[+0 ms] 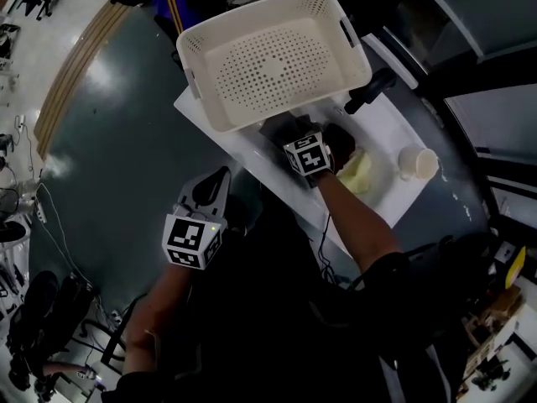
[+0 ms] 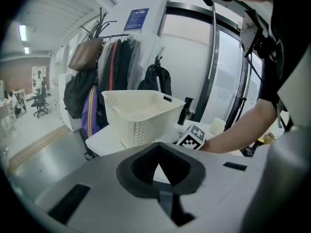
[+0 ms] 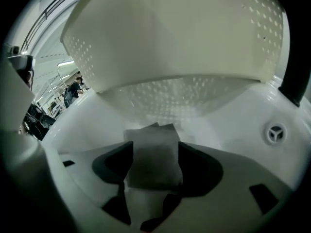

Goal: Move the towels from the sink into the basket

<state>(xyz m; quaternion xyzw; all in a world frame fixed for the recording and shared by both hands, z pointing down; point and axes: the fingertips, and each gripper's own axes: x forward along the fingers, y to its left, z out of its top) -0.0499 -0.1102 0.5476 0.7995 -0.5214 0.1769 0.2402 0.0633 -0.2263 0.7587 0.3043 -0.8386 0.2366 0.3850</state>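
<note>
The white perforated basket (image 1: 273,57) stands empty on the left end of the white sink (image 1: 384,128). My right gripper (image 1: 298,138) reaches down into the sink just below the basket. In the right gripper view its jaws (image 3: 154,171) stand wide, with a folded grey towel (image 3: 151,147) lying between them on the sink floor; the basket wall (image 3: 170,38) rises just ahead. A pale yellow towel (image 1: 359,175) lies in the sink beside that hand, and a dark one (image 1: 341,135) is partly hidden. My left gripper (image 1: 220,180) (image 2: 159,176) hangs shut and empty over the floor, short of the sink.
A black faucet (image 1: 369,91) (image 3: 297,76) stands at the sink's back edge, and the drain (image 3: 275,133) is to the right of the jaws. A white cup (image 1: 417,163) sits at the sink's right end. Grey floor (image 1: 126,141) lies left of the sink.
</note>
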